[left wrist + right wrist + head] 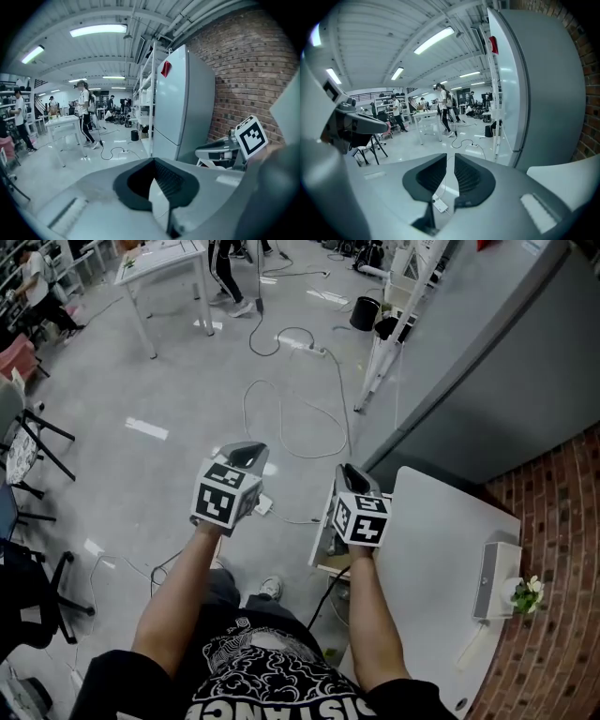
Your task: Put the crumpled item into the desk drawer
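Near the desk (436, 563), jaws of left gripper (247, 453) and right gripper (349, 473) stand part-open, empty.

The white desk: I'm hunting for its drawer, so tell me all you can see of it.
The white desk has a plain, smooth top. It stands level beside the grey cabinet, against the brick wall. A white box, a small pot of white flowers and a pale strip rest on it. The person's right forearm covers its left edge; no drawer shows clearly.
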The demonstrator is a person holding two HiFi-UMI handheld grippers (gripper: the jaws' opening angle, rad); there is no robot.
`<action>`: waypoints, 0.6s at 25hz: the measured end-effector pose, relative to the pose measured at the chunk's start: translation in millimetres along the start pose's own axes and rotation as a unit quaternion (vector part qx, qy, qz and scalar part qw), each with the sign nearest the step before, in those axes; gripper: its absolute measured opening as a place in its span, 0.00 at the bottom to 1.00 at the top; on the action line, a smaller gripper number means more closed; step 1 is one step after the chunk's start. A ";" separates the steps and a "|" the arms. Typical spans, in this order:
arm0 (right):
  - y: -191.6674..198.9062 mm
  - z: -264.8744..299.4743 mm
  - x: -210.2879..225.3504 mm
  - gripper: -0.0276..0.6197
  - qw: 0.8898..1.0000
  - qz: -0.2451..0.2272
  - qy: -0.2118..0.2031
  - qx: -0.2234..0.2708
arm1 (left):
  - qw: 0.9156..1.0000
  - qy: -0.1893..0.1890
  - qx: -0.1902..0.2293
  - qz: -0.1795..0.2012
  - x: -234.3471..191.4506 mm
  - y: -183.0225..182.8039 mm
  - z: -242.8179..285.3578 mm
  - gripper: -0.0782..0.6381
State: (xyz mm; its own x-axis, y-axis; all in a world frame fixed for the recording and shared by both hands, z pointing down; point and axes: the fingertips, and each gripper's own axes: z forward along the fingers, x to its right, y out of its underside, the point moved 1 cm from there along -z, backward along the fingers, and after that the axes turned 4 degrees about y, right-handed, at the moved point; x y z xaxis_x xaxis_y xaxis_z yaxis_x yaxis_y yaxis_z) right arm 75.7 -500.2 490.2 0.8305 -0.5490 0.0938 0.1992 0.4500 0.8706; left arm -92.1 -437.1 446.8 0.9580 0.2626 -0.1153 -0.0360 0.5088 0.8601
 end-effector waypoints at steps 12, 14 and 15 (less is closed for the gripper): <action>-77.0 -25.1 -21.8 0.06 0.998 -0.029 -0.002 0.057 | 0.998 0.000 0.055 0.002 -13.1 -53.6 -26.2 0.11; -86.9 -29.7 -27.4 0.05 0.997 -0.035 -0.001 0.065 | 0.998 0.005 0.062 0.006 -15.6 -61.3 -29.8 0.11; -91.5 -32.3 -29.6 0.05 0.997 -0.037 0.001 0.069 | 0.998 0.007 0.066 0.008 -17.3 -65.7 -31.6 0.11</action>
State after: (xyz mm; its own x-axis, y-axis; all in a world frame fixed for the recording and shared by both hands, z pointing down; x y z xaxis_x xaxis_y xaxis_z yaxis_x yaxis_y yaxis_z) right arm 49.7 -502.4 392.3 0.8171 -0.5760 0.0258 0.1871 0.3072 0.9331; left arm -115.3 -449.2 376.6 0.9535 0.2817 -0.1071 -0.0127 0.3925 0.9197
